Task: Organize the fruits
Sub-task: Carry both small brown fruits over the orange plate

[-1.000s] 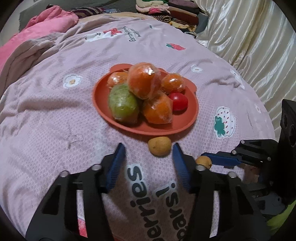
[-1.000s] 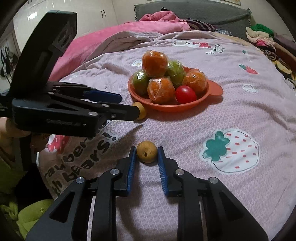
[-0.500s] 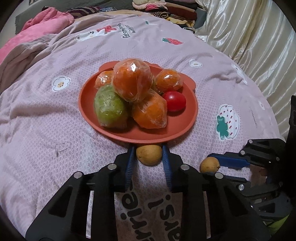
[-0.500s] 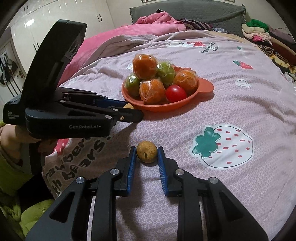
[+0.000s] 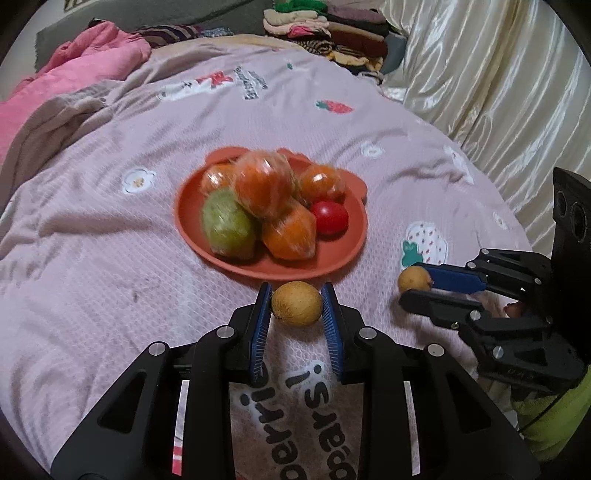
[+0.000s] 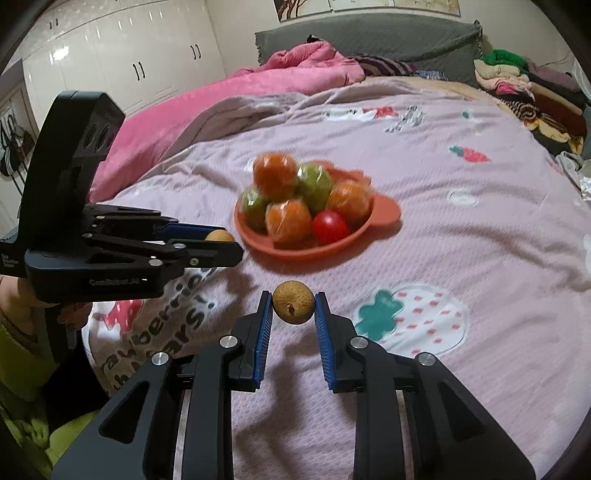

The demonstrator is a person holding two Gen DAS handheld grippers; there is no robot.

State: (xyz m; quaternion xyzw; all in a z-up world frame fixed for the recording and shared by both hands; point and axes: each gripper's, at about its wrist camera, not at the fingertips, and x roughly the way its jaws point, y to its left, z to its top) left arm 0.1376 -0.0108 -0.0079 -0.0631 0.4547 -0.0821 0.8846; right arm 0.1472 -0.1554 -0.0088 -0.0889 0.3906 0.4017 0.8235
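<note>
An orange plate [image 5: 343, 254] [image 6: 384, 214] sits mid-bed, piled with wrapped oranges [image 5: 264, 190], a wrapped green fruit [image 5: 227, 227] and a red tomato [image 5: 330, 218] [image 6: 330, 227]. My left gripper [image 5: 296, 304] is shut on a small brown longan [image 5: 296, 302] just in front of the plate's near rim. In the right wrist view this same gripper [image 6: 221, 240] shows from the side, left of the plate. My right gripper [image 6: 293, 308] is shut on a second brown longan [image 6: 293, 307], held a little above the bedspread; it appears at the right edge [image 5: 415, 286] with its fruit [image 5: 413, 279].
The pink printed bedspread [image 5: 110, 258] covers the bed. A pink quilt [image 6: 258, 85] is bunched at the far side, folded clothes [image 5: 325, 29] are stacked at the head, and a cream curtain [image 5: 498, 74] hangs along the right. White cupboards [image 6: 129, 62] stand beyond.
My left gripper went from open around the longan by the plate to shut on it. Both grippers have lifted slightly with their fruits; the right one stayed shut.
</note>
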